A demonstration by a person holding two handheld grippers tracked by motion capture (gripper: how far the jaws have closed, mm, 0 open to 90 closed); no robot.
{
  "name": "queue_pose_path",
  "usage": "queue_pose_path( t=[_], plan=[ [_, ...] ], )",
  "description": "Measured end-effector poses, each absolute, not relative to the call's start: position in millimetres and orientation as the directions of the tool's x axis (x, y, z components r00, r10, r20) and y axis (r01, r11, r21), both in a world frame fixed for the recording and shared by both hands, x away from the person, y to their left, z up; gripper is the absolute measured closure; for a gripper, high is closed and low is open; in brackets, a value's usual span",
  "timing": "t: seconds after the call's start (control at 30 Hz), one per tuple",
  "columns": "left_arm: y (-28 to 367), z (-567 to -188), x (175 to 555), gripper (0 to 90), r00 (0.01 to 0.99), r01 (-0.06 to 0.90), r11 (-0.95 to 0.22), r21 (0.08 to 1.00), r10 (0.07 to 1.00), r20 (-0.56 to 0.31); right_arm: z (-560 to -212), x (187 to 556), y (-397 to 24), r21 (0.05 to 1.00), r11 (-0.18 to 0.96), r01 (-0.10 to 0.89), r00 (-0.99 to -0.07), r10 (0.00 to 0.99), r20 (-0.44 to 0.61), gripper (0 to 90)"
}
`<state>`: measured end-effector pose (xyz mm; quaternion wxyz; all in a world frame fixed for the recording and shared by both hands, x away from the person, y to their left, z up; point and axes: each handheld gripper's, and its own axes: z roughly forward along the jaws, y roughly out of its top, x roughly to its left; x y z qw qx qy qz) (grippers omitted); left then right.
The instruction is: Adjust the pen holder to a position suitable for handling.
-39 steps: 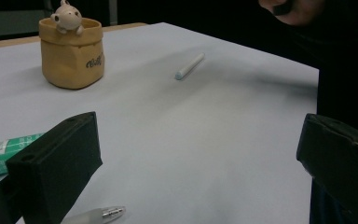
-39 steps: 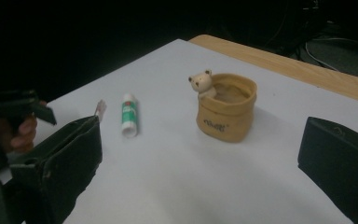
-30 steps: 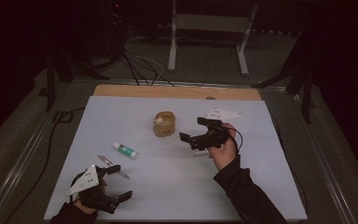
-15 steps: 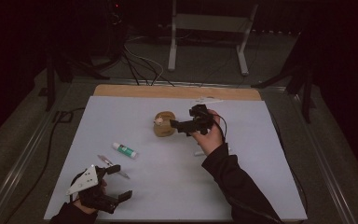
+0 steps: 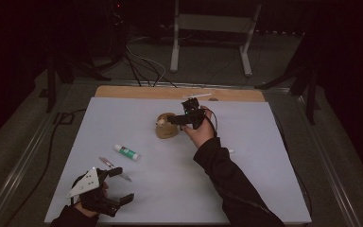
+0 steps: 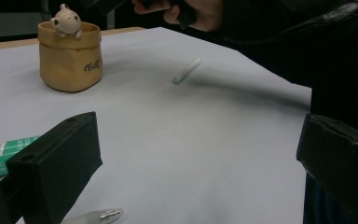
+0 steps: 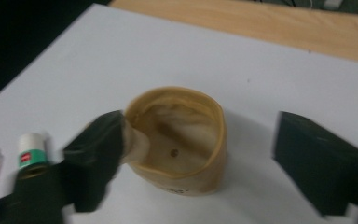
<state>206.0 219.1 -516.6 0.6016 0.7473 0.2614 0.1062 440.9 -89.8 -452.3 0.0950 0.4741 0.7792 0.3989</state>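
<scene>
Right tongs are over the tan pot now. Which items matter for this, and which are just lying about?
In play:
- right tongs, jaws apart and just been closing
- tan pot between them, not yet gripped

Lying about:
- glue stick
- pen
- white chalk stick
- left tongs, open

Right claw (image 5: 174,120) hovers at the rim of the tan cup (image 5: 164,128) mid-tabletop (image 5: 264,156), jaws just closing around nothing yet, while the left claw (image 5: 121,185) rests open near the front edge beside a pen (image 5: 115,169) and glue stick (image 5: 126,152).
</scene>
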Motion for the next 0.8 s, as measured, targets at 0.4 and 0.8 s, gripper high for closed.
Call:
queue_pose_path(
  t=[0.4, 0.8],
  plan=[
    [219.7, -516.3, 205.8, 0.5, 0.843, 0.261, -0.134, 0.956, 0.515, -0.158, -465.6, 457.2, -67.1, 0.603, 0.278, 0.748, -0.44, 0.887, 0.137, 58.7],
    [221.1, -516.2, 206.1, 0.5, 0.842, 0.263, -0.129, 0.956, 0.514, -0.162, -472.1, 462.8, -53.1, 0.534, 0.327, 0.78, -0.419, 0.906, 0.057, 79.2]
  ],
)
